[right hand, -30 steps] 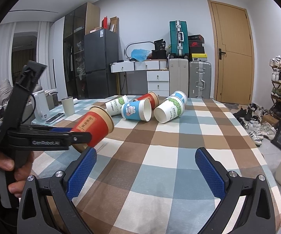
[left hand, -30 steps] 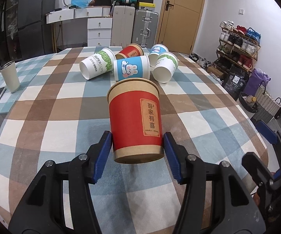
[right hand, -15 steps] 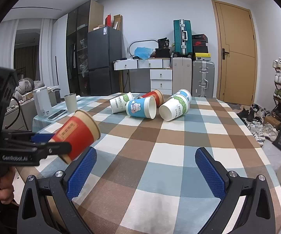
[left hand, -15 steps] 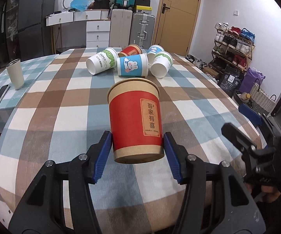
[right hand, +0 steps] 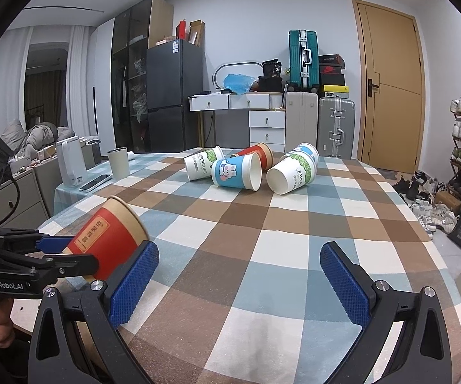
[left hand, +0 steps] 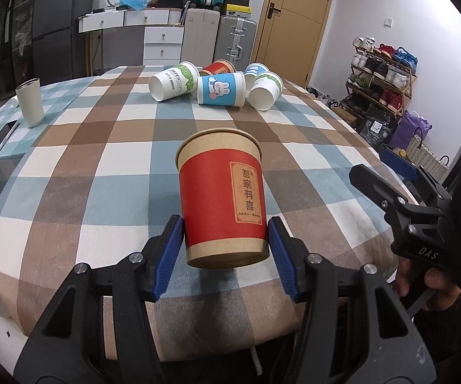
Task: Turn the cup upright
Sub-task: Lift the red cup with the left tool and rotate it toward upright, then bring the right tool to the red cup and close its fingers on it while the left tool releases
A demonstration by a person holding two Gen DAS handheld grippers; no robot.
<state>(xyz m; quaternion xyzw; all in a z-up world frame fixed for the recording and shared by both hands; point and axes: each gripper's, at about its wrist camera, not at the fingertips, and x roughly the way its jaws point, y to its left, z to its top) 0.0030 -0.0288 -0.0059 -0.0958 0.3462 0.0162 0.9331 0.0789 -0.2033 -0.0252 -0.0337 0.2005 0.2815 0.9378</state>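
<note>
My left gripper [left hand: 225, 249] is shut on a red and kraft paper cup [left hand: 222, 196], gripping it near its base above the near edge of the checked table [left hand: 102, 172]. In the right wrist view the same cup [right hand: 108, 240] tilts with its mouth up and to the right, held off the cloth. My right gripper [right hand: 236, 281] is open and empty over the table's near right part; it also shows at the right of the left wrist view [left hand: 400, 188]. Several paper cups lie on their sides at the far end: a blue rabbit cup [right hand: 236, 172], a white and green cup [right hand: 291, 172], another red cup [right hand: 257, 155].
A white tumbler [left hand: 30, 102] and a phone [left hand: 1, 136] sit on the side table at the left. A white kettle [right hand: 70, 163] stands there too. A shoe rack [left hand: 380, 70] and bags line the right wall. Suitcases and drawers stand behind the table.
My left gripper has pulled back toward the table's near edge with the red cup in it. The lying cups have not moved. The right gripper stays open.
</note>
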